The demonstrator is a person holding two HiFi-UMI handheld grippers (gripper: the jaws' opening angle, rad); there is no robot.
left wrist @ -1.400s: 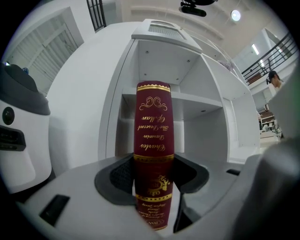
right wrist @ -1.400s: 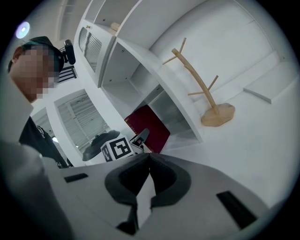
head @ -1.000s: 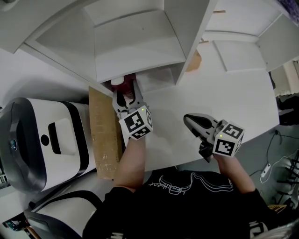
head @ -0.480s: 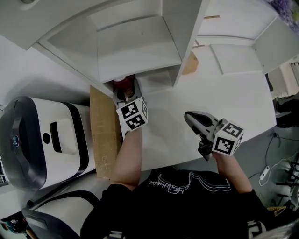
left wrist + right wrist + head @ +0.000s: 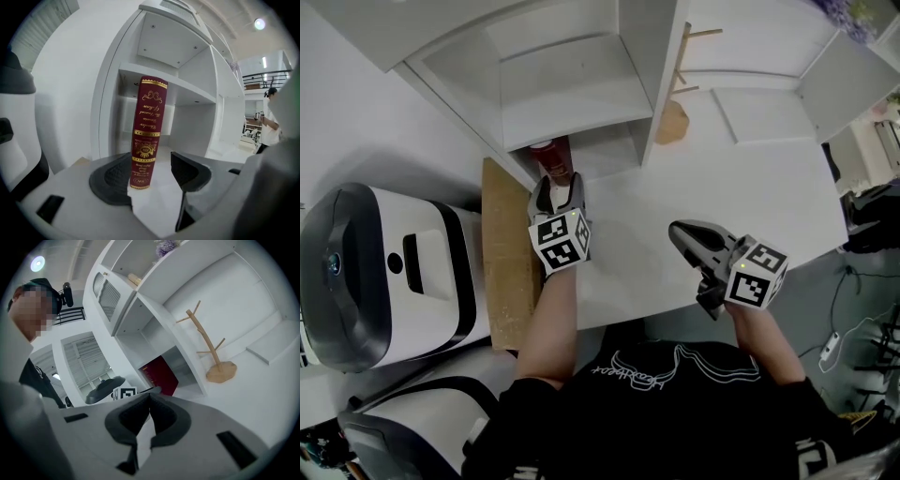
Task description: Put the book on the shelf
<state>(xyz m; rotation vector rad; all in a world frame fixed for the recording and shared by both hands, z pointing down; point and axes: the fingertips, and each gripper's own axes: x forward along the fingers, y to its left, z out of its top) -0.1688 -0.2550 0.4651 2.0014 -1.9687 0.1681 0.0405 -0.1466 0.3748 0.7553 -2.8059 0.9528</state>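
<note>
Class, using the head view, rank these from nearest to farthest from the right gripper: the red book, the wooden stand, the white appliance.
1. The wooden stand: straight ahead of the right gripper.
2. The red book: ahead and to the left, upright in the lowest compartment of the shelf.
3. The white appliance: far off to the left.

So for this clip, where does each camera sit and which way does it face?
Head view: on the person's head, looking steeply down at the table and shelf; shows the left gripper, right gripper and torso.
Left gripper view: rides the left gripper, faces into the shelf; its opening jaws flank the upright book.
Right gripper view: rides the right gripper, faces the shelf obliquely, past a wooden stand; jaws together, empty.
Shared: all three views show the book.
</note>
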